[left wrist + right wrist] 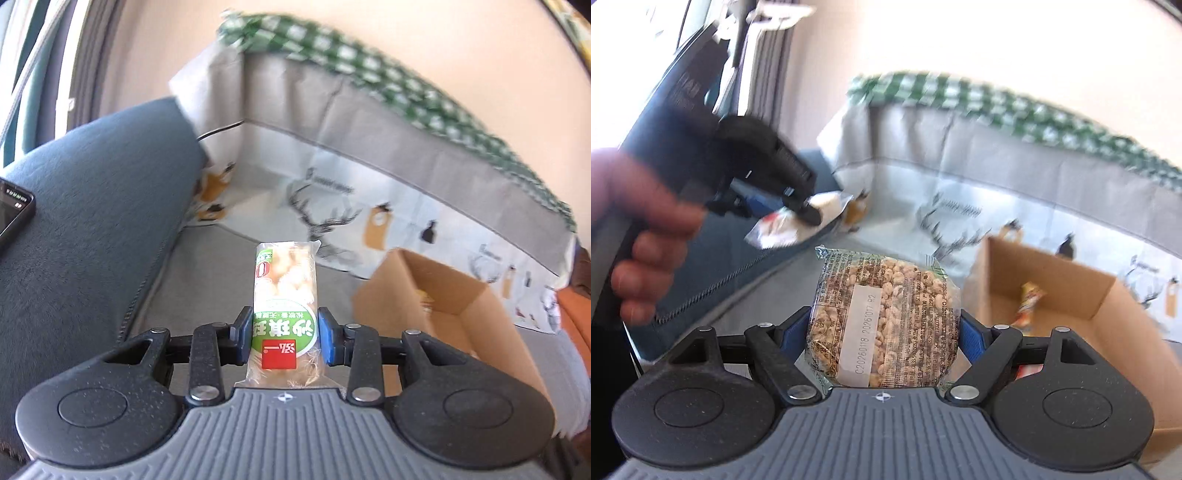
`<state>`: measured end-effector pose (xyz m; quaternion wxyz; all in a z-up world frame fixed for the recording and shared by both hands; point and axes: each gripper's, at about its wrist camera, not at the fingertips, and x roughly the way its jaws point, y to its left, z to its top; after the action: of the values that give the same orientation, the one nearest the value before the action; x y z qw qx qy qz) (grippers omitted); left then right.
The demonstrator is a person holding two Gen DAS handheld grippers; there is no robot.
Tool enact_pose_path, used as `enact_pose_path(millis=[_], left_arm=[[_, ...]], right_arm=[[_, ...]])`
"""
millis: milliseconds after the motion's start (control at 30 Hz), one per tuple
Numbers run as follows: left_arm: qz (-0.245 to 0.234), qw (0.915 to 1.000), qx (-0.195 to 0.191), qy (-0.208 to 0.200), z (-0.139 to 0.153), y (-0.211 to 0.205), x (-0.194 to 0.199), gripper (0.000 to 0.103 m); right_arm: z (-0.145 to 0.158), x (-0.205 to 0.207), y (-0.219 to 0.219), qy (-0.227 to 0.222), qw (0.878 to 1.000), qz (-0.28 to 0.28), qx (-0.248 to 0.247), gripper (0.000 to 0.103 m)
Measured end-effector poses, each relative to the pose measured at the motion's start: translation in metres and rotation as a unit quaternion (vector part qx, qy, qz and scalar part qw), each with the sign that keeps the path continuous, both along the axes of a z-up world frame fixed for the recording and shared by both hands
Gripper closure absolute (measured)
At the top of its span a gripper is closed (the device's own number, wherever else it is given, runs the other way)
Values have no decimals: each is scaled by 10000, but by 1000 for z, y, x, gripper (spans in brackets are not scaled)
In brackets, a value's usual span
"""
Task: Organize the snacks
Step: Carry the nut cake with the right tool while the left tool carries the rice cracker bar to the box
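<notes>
Jaws clamp green-labelled clear snack pack (284, 314), puffed-grain cake (884, 325)

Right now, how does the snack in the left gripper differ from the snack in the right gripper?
The green-label snack pack in the left gripper is narrow and tall; the puffed-grain cake in the right gripper is wide and round. The first carries a green label with a red square; the second shows a white date sticker on clear film. The left jaws stand close together; the right jaws stand wide. Both are wrapped in clear plastic and clamped between blue pads.
</notes>
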<state>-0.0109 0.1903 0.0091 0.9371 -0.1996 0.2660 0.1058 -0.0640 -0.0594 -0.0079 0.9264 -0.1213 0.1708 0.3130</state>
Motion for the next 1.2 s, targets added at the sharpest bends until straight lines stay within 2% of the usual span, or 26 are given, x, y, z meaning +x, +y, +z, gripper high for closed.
enact_pose_path(millis=[200,433,633,867,1033,1200], left_arm=[[-459,9982,233,-301,7,-47,-15,64],[-817,9953,383,-345,1,-80,-20,64],[-864,9947,65,-559,0,-86,-11,64],[-1076,9912,-137,-763,0,-110,13,64],[-1253,9884,-177,-844,-3,-134,35,64],[-1396,9853,-224,-958,-7,-158,53,64]], right_arm=[[28,-3,-48,-253,9972,-584,395,22],[46,29,-105,-169,9870,-1354,848,21],[37,44,-142,-38,9800,-1698,1039,22],[31,75,-168,-97,9757,-1867,1142,22],[22,100,-184,47,9689,-2056,1374,21],[15,118,-185,38,9686,-2072,1372,21]])
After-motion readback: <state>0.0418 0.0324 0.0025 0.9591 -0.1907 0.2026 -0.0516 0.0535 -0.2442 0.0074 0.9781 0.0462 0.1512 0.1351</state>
